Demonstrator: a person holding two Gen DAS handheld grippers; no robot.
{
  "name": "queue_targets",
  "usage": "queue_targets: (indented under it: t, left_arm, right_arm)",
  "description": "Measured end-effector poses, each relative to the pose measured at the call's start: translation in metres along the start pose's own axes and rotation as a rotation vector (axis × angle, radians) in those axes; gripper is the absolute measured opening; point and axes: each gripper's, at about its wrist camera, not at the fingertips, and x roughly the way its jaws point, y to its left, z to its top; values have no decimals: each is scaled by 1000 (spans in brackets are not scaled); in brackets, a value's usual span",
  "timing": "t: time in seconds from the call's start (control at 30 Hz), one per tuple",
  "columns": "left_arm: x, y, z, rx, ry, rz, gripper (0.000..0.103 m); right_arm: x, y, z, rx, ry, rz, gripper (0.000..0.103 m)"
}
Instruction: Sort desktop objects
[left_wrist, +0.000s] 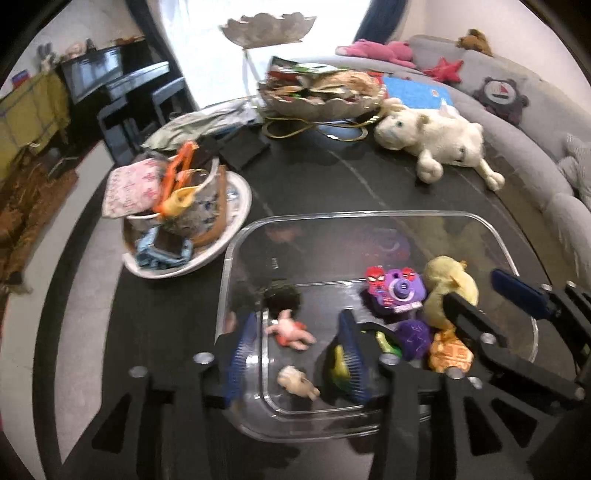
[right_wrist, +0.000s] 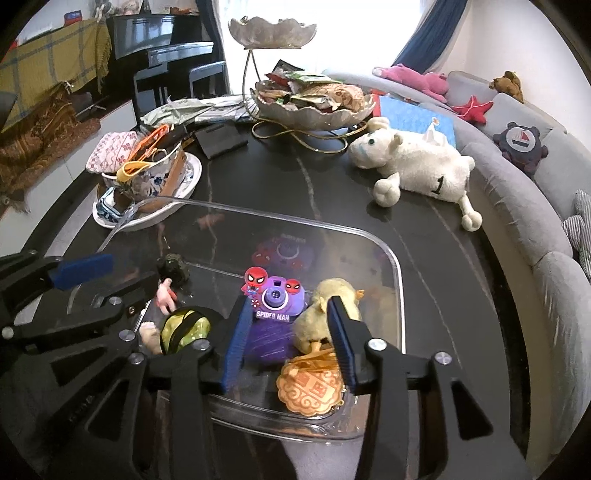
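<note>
A clear plastic bin (left_wrist: 236, 258) (right_wrist: 397, 280) stands on the dark table and holds several toys. Among them are a purple Spider-Man camera (left_wrist: 397, 291) (right_wrist: 277, 299), a yellow plush duck (left_wrist: 447, 284) (right_wrist: 321, 317), an orange patterned pouch (right_wrist: 310, 391), a pink figure (left_wrist: 291, 332) and a green toy (right_wrist: 184, 328). My left gripper (left_wrist: 298, 317) (right_wrist: 122, 280) hangs open over the bin's near left part, above the pink figure. My right gripper (right_wrist: 288, 302) (left_wrist: 476, 288) is open over the camera and duck, holding nothing.
A white plush sheep (left_wrist: 436, 140) (right_wrist: 417, 166) lies on the table beyond the bin. A plate with a patterned bowl of clutter (left_wrist: 184, 206) (right_wrist: 147, 181) sits at the left. A silver leaf dish of snacks (right_wrist: 314, 103) stands behind, with a grey sofa (right_wrist: 517, 206) to the right.
</note>
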Motion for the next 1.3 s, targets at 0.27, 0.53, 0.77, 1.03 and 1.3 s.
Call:
queue_targets:
  t: [0.27, 0.53, 0.77, 1.03, 1.3]
  left_arm:
    - [-20, 10, -12, -32, -47, 64, 77]
    - [-46, 19, -25, -82, -78, 58, 87]
    - [-73, 26, -37, -116, -129, 66, 97]
    - [-99, 20, -56, -96, -168, 95, 98]
    - [-123, 18, -75, -113, -178, 109, 98]
  right_arm:
    - [-17, -8, -7, 25, -21, 19, 58]
    - [-43, -13, -17, 61, -64, 35, 66]
    - [-68, -17, -24, 98, -109, 44, 81]
    - [-96, -20, -39, 123, -138, 55, 83]
    - [-120, -21, -55, 135, -164, 41, 92]
